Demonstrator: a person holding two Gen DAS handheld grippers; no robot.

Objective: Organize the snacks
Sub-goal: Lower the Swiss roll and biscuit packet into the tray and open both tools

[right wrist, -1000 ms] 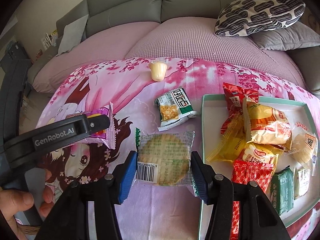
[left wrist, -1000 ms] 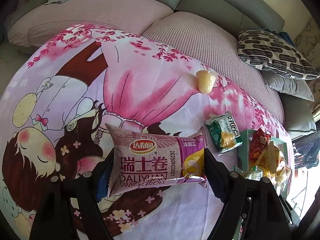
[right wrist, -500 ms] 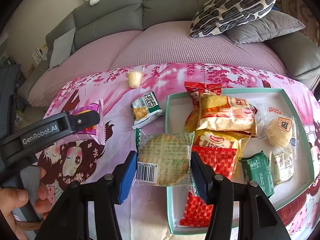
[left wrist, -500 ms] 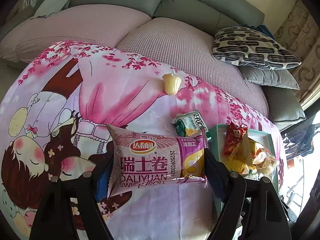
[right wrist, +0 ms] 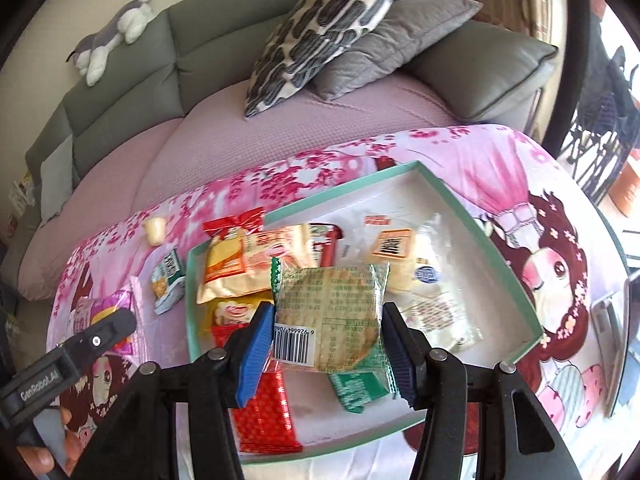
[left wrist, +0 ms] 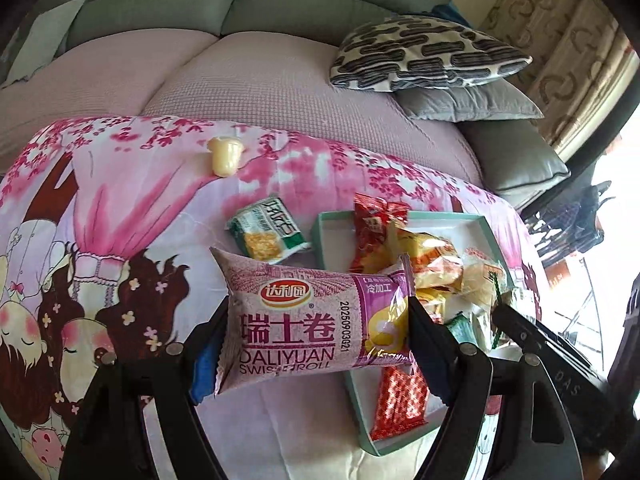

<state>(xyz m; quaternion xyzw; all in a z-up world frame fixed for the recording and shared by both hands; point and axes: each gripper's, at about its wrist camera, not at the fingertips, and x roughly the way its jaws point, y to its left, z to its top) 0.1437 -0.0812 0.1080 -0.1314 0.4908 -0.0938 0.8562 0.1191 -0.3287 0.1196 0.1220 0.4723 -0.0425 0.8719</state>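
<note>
**Both grippers carry packets above a crowded tray**

The teal tray [right wrist: 496, 236] fills mid-frame in the right view, its near rim hidden behind the fingers. The left gripper [left wrist: 316, 320] clamps a purple Swiss roll packet [left wrist: 304, 312], covering the tray's left corner. The right gripper [right wrist: 326, 336] pinches a round biscuit packet [right wrist: 332, 316] over the piled snacks, whose labels are mostly unreadable.

Cartoon-print blanket [left wrist: 120, 208] (pink) under teal tray [right wrist: 496, 248], jelly cup [left wrist: 225, 155], green packet [left wrist: 267, 232].
</note>
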